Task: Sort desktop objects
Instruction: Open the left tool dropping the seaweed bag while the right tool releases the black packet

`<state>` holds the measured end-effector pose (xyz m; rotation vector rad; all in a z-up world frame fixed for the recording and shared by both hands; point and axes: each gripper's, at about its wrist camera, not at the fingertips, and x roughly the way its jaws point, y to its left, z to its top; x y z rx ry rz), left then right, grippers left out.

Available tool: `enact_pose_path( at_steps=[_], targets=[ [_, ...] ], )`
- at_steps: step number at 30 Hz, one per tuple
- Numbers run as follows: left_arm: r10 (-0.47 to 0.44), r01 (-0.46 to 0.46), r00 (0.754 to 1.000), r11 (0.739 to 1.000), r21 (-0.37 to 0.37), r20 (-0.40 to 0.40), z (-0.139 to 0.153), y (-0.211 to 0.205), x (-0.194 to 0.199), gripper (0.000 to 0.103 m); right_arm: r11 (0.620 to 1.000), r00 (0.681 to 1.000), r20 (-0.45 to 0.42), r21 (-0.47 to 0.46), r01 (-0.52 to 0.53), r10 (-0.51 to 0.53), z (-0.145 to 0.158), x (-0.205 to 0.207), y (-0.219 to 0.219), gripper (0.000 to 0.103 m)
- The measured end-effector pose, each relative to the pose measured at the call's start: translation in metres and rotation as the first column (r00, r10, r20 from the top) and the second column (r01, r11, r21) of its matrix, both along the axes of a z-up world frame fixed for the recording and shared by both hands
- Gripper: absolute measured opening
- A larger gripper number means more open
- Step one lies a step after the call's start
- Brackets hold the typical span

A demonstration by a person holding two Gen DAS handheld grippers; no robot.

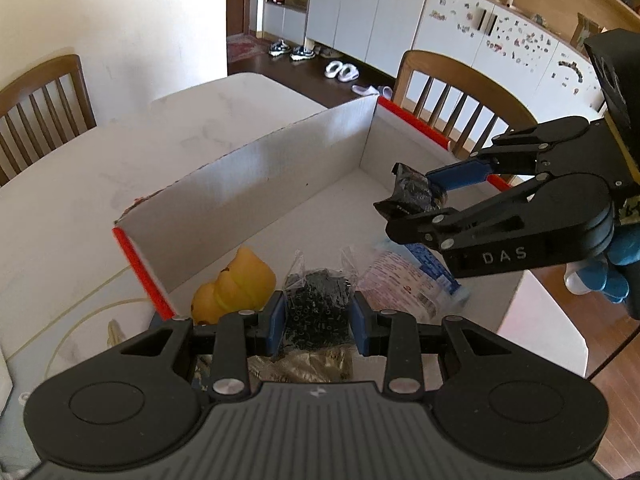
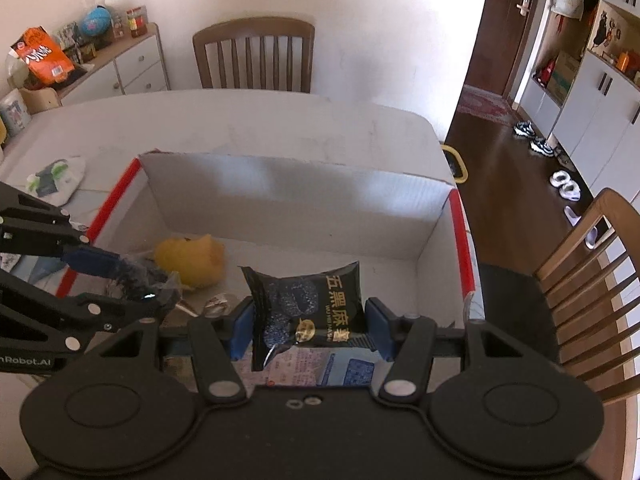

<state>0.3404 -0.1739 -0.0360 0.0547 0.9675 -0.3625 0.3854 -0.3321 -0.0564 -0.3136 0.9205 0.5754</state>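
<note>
**Carrying two snack packets over an open cardboard box**

Hovering above a white cardboard box (image 2: 304,200) with red-taped edges, two hand-held grippers each carry one small packet. The box sits on a pale table (image 1: 120,160), ringed by wooden chairs.

The left gripper (image 1: 318,320) is clenched on a clear crinkly bag of small dark pieces (image 1: 316,312), pinched between its blue pads near the box's front left corner. The bag hangs just above items already lying on the box floor: a yellow toy (image 1: 236,286) and a pale printed packet (image 1: 396,284) with blue and pink print.

The right gripper (image 2: 310,328) is clenched on a black snack packet (image 2: 304,308) with gold lettering, gripped by its side edges, so the jaws stand fairly wide. It is held upright over the box's right half, above the pale packet. A blue glove shows behind this gripper in the left wrist view.

Both tools tilt steeply downward into the box, which suggests the packets are meant to be released there, joining the collected items. Holding them by their edges likely keeps the soft packaging from slipping. One green and white packet (image 2: 56,178) lies on the table, outside the box to its left, seemingly not yet sorted.
</note>
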Motion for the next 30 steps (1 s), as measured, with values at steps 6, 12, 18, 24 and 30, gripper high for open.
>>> enact_pose_path(
  at_steps=[6, 12, 18, 24, 30],
  targets=[
    [-0.020, 0.020, 0.999, 1.000, 0.010, -0.028, -0.009, -0.011, 0.015, 0.033, 1.000, 0.999, -0.026, -0.024, 0.020, -0.021, -0.012, 0.014, -0.001, 0.058],
    [-0.029, 0.030, 0.999, 0.999, 0.035, -0.037, -0.013, -0.019, 0.025, 0.033, 0.998, 0.999, -0.042, -0.055, 0.010, -0.013, -0.022, 0.024, 0.007, 0.058],
    [-0.020, 0.024, 0.998, 0.998, 0.057, -0.061, -0.021, -0.022, 0.034, 0.033, 0.997, 0.998, -0.061, -0.082, 0.013, -0.018, -0.030, 0.035, 0.013, 0.058],
    [-0.019, 0.023, 0.997, 0.998, 0.060, -0.080, -0.024, -0.023, 0.040, 0.033, 0.994, 0.996, -0.088, -0.113, 0.014, -0.024, -0.040, 0.040, 0.014, 0.058],
    [-0.011, 0.017, 0.996, 0.998, 0.066, -0.094, -0.028, -0.023, 0.043, 0.033, 0.991, 0.993, -0.112, -0.136, 0.013, -0.028, -0.049, 0.043, 0.016, 0.058]
  ],
)
